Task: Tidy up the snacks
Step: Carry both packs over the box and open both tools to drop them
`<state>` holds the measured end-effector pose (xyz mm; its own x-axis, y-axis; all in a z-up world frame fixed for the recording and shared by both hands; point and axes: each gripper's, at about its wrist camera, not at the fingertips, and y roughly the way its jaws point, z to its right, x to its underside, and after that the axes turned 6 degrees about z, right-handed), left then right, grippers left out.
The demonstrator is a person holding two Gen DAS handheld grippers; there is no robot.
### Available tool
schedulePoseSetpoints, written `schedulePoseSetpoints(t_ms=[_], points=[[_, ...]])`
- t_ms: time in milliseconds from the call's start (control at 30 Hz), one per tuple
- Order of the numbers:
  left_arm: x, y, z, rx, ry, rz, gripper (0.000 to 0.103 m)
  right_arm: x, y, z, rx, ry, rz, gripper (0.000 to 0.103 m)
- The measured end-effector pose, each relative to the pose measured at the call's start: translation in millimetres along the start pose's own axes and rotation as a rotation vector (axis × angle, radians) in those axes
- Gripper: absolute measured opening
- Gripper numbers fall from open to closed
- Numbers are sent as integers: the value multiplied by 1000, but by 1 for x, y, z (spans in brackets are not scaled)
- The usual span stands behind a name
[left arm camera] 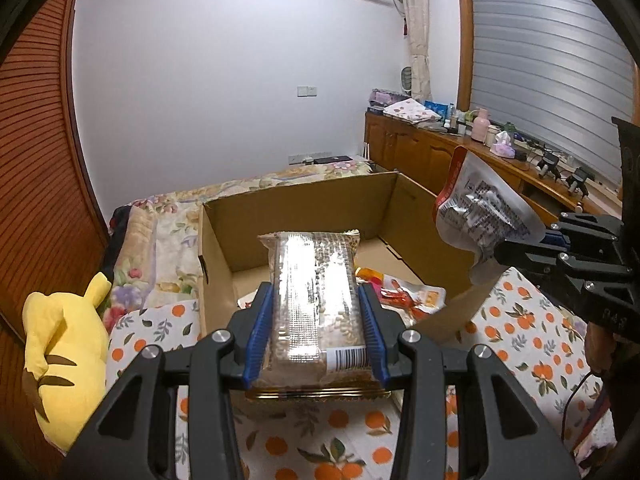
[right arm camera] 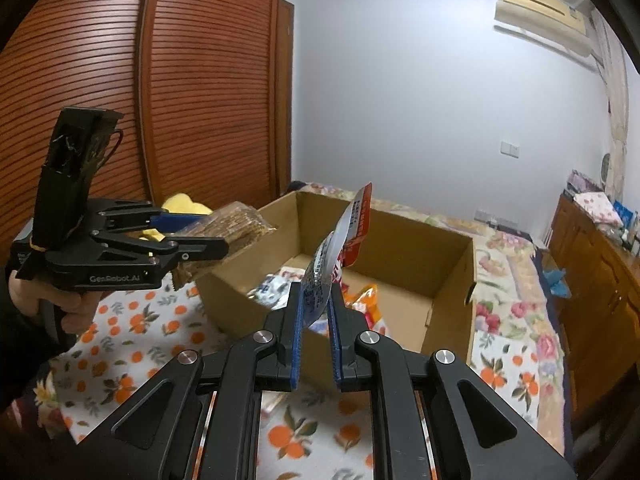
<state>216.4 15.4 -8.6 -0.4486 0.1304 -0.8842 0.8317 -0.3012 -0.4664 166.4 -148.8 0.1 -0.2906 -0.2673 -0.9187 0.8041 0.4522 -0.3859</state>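
Left claw [left arm camera: 316,320] clamped stiff, brittle-looking cracker pack [left arm camera: 314,304] midway; right claw [right arm camera: 316,316] pinched light, floppy pouch [right arm camera: 340,256] by edge; we judged both secure above box [left arm camera: 416,216].

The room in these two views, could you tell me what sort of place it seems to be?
Most likely a home bedroom. A bed with floral bedding sits by the wall, a louvred wooden wardrobe fills one side, and a yellow plush toy lies on the covers.
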Motion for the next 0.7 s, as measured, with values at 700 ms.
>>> schedulePoseSetpoints(t_ms=[700], points=[[-1,50,-24,-26,-26,-36,42,13,73,32,27,26,-100,9]])
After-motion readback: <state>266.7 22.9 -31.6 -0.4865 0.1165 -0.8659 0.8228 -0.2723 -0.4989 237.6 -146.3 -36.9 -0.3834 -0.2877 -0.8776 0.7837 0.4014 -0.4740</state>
